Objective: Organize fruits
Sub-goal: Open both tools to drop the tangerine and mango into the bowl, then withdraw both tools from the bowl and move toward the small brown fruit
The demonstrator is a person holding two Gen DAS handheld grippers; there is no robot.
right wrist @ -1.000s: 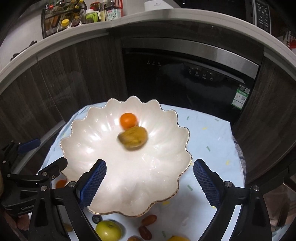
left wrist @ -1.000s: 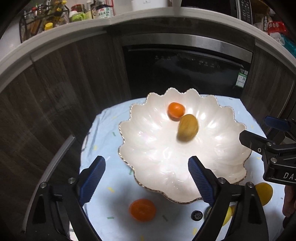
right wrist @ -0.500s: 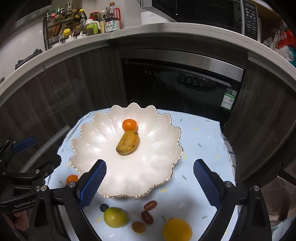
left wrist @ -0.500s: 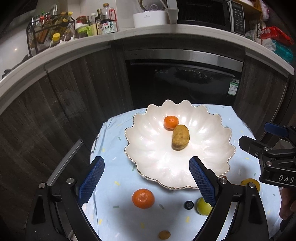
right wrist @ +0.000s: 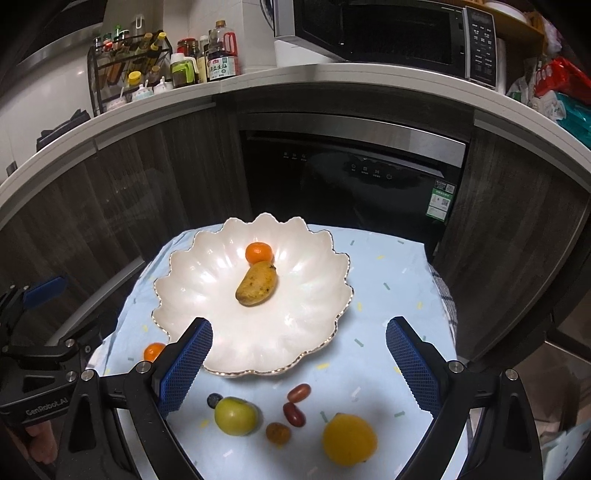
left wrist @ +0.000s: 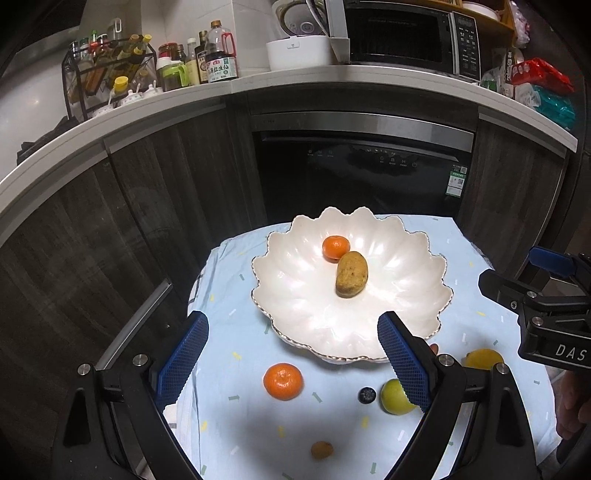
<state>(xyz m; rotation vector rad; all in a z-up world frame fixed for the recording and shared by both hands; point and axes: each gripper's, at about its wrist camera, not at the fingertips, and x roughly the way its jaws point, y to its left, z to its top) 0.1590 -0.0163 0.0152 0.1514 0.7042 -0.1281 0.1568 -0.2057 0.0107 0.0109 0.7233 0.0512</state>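
Now both sets of jaws spread wide, gripping nothing, hovering near table (left wrist: 236,332) edge. Mango (right wrist: 256,283) touching tangerine (right wrist: 259,252) mid-bowl (right wrist: 207,280), settled in dip. Loose tangerine (left wrist: 283,381), green apple (right wrist: 235,415), lemon (right wrist: 349,439) near, likely next.

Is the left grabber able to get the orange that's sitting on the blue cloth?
Probably yes. The orange lies alone on the cloth, in front of the bowl and almost between the open jaws of the left gripper; nothing blocks the way down.

Microwave (left wrist: 402,35) and bottle rack (left wrist: 107,70) on the counter – dishwasher (right wrist: 351,181) below – dark wood cabinets
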